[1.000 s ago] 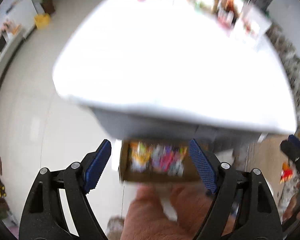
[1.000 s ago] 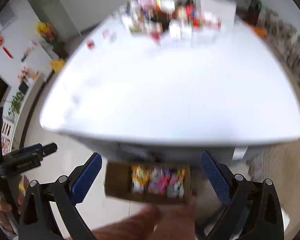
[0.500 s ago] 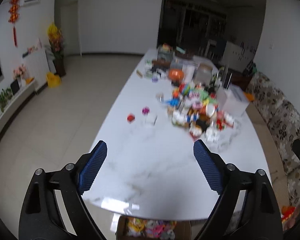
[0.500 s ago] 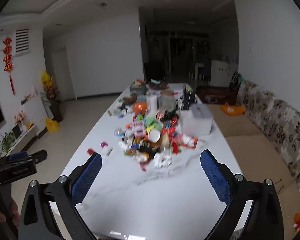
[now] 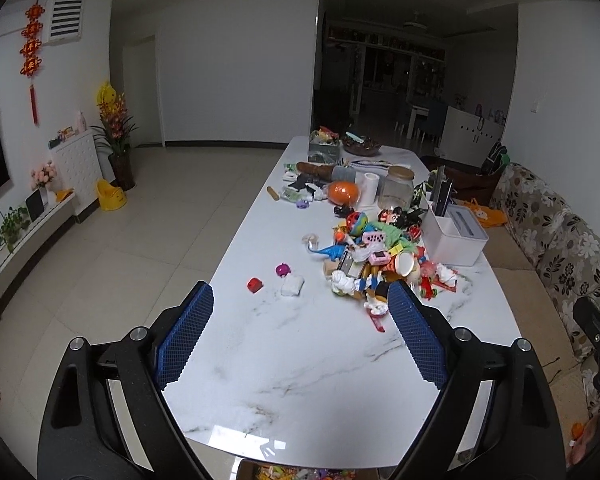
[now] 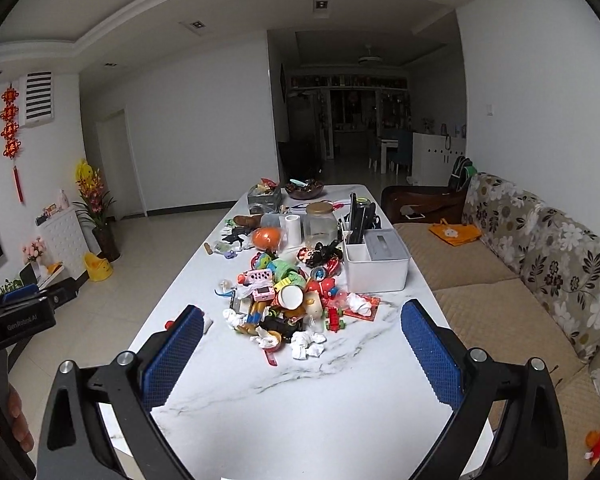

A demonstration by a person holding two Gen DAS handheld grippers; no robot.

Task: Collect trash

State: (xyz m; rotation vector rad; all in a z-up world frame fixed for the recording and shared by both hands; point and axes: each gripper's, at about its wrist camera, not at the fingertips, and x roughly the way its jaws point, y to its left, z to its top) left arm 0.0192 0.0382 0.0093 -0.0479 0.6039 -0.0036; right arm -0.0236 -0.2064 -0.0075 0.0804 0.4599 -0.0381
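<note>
Both the left gripper (image 5: 300,328) and right gripper (image 6: 302,354) hung wide open, holding nothing, over the marble table's (image 5: 320,380) bare near end, toy pile (image 6: 288,292) further back.

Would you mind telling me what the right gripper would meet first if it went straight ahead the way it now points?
Most likely the crumpled white tissues at the near edge of the toy pile on the marble table. The right gripper is open and empty, with bare tabletop before that. Depth is uncertain in this fisheye view.
</note>
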